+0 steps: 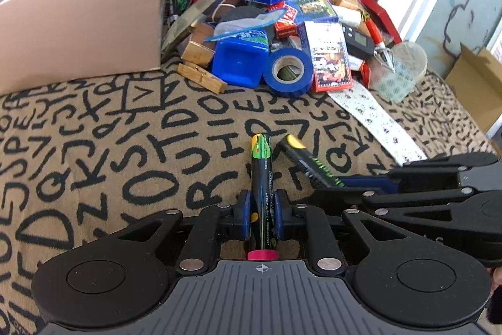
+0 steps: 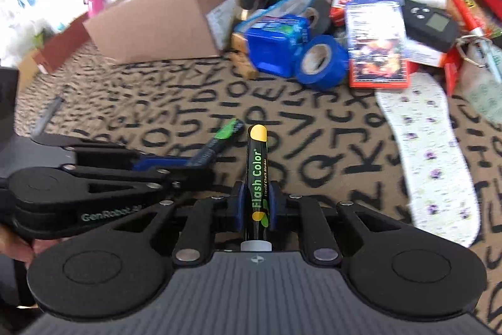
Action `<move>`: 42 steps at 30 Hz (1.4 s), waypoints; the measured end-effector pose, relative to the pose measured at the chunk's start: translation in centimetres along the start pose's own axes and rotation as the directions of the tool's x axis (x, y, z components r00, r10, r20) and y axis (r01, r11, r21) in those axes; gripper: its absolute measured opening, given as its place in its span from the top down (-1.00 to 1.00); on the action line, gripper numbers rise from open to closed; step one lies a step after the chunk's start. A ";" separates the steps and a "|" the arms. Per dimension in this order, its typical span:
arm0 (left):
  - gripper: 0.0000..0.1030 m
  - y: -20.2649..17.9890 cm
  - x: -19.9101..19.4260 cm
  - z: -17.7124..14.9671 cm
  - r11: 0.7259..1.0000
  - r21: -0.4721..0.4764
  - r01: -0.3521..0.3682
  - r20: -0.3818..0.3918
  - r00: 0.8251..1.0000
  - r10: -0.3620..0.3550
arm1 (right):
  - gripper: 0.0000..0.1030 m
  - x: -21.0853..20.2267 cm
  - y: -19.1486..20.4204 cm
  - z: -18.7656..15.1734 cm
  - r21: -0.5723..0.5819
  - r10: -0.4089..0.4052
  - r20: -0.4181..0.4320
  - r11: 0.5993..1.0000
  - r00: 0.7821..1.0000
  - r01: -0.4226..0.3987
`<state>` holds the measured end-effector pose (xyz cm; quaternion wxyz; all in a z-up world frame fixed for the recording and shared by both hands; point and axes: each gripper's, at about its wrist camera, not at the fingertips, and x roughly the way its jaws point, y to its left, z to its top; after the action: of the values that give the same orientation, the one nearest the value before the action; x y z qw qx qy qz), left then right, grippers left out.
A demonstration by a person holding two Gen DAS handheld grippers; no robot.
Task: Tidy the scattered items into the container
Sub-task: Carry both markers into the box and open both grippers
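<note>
I am clamping a green-tipped marker [image 1: 263, 178] lengthwise in my left tongs [image 1: 263, 211] and a yellow-capped marker [image 2: 257, 178] in my right tongs [image 2: 256, 208], both lifted clear of the lettered surface [image 1: 109, 153], ready for carrying together to the cardboard box [image 1: 78, 21].

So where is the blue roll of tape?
The blue tape roll stands on its edge at the front of the pile in both wrist views, on the letter-patterned cloth, between the blue plastic tub on its left and the red-edged card packet.

left gripper [image 1: 263, 211] clamps green-tipped marker [image 1: 262, 178]; right gripper [image 1: 360, 181] clamps yellow-tipped marker [image 1: 306, 160]
</note>
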<state>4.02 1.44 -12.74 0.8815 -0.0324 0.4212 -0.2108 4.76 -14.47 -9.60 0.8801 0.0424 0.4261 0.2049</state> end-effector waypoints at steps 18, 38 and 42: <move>0.79 6.2 -11.3 10.9 0.992 -0.042 -0.118 0.361 0.924 0.125 | 0.65 -1.4 9.0 15.8 -0.252 0.135 0.216 0.965 0.967 -0.079; 0.78 23.1 0.7 22.0 0.967 -0.234 -0.101 0.155 0.978 0.139 | 0.65 17.8 9.8 29.7 -0.012 -0.095 -0.009 0.995 0.995 0.095; 0.78 24.6 2.6 22.2 0.962 -0.244 -0.124 0.112 0.982 0.155 | 0.65 20.5 9.9 30.0 0.009 -0.140 -0.069 0.990 0.988 0.141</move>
<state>30.71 20.13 -6.16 0.9096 -0.1210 0.3863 -0.0941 35.94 5.68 -3.16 0.8771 0.0111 0.4591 0.1407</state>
